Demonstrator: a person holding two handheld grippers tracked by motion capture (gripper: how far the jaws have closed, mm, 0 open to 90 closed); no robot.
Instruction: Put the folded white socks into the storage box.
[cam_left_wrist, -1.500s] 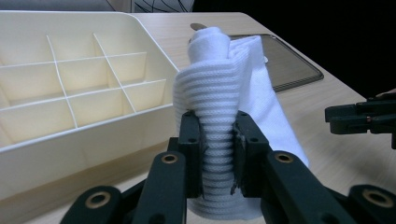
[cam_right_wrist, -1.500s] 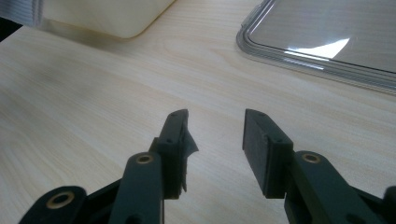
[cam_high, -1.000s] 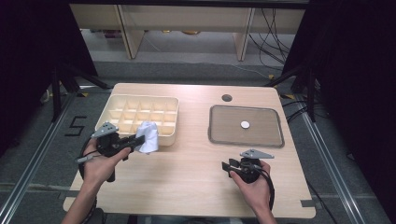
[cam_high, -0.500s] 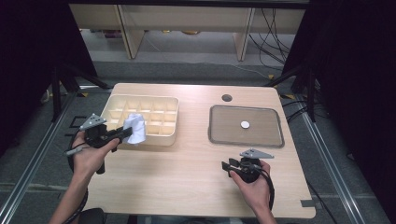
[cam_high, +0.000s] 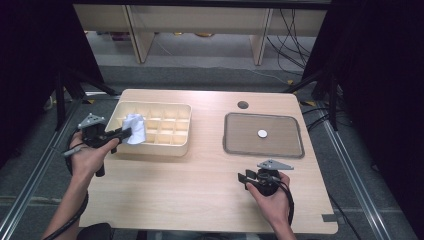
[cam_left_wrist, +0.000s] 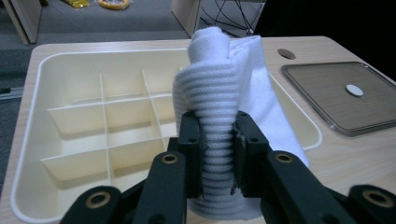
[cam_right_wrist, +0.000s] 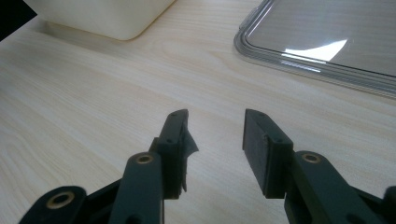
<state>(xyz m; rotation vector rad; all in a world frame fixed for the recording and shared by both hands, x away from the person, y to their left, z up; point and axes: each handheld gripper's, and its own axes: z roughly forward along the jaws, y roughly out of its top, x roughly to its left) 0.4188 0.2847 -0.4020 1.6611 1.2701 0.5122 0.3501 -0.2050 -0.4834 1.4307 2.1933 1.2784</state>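
Cloth (cam_left_wrist: 224, 107), white, ribbed, one: pinched upright between the pads of the left tool (cam_high: 122, 133), long axis standing up out of the grip, hanging just above the near-left compartments of the cream divided tray (cam_high: 172, 149), one. Left hand (cam_high: 87, 155) nearer by far. Right tool (cam_right_wrist: 215, 140), one, jaws apart and empty, resting well off on the surface (cam_high: 190, 185) (beside the grey lid (cam_high: 235, 147), one, with one white disc (cam_high: 262, 133)).
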